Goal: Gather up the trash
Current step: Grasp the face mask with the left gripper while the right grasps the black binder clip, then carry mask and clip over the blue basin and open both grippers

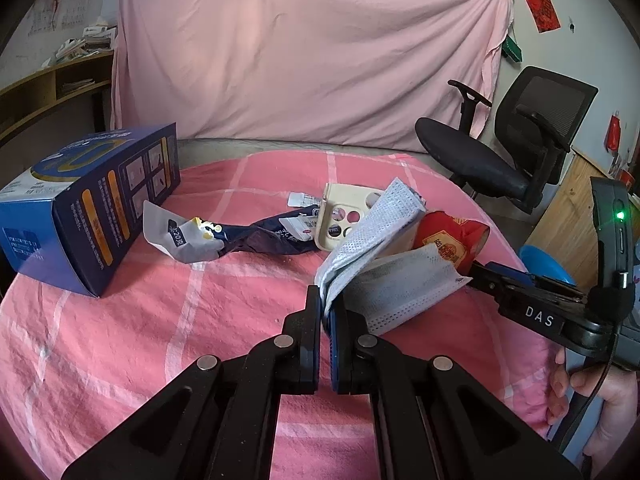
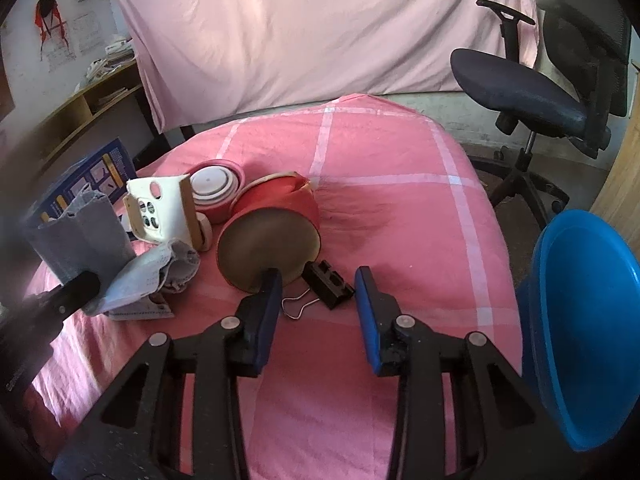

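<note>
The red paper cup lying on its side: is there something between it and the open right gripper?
Nothing visible blocks it. The right gripper is open, its left fingertip already overlapping the base of the red paper cup. A black binder clip lies on the pink tablecloth between the fingers, beside the cup, not before it.

The left gripper (image 1: 326,300) is pinching a crumpled grey-white disposable face mask (image 1: 376,248) above the pink checked tablecloth (image 1: 160,320).
</note>
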The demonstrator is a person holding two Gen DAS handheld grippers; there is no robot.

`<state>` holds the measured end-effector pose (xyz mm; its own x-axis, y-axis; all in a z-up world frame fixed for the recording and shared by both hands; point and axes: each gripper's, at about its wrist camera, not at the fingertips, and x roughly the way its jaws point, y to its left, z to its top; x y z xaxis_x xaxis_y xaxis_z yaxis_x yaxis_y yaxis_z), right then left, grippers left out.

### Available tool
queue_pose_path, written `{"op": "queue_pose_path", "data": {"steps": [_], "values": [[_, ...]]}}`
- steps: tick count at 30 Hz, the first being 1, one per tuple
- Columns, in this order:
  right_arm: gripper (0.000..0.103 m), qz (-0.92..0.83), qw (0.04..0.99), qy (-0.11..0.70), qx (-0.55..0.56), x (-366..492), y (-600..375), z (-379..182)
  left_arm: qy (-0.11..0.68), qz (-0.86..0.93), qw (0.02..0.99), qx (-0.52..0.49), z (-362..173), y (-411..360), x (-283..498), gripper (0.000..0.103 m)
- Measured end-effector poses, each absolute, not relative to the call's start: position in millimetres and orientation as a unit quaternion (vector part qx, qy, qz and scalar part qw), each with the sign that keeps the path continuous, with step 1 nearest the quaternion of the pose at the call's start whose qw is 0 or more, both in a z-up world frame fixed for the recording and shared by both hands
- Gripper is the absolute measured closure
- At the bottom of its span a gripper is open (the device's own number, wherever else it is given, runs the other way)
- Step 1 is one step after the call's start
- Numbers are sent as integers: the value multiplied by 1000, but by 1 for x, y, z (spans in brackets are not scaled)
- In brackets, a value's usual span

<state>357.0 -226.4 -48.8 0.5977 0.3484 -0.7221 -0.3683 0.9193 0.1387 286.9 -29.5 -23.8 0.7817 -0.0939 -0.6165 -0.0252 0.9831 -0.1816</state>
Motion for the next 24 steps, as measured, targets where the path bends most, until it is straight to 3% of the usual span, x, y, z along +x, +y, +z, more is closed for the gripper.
{"op": "queue_pose_path", "data": {"steps": [13, 14, 15, 24], "values": [[42, 218, 902, 373, -21, 320, -238, -42, 302, -2, 951, -67, -12, -36, 263, 101], [52, 220, 904, 366, -18, 317, -240, -40, 299, -1, 952, -64, -12, -37, 260, 101], [76, 222, 907, 358, -14, 313, -242, -38, 296, 0, 953, -61, -12, -39, 257, 101], [75, 240, 895, 375, 24, 317, -254, -42, 302, 3, 952, -56, -16, -49, 253, 101]]}}
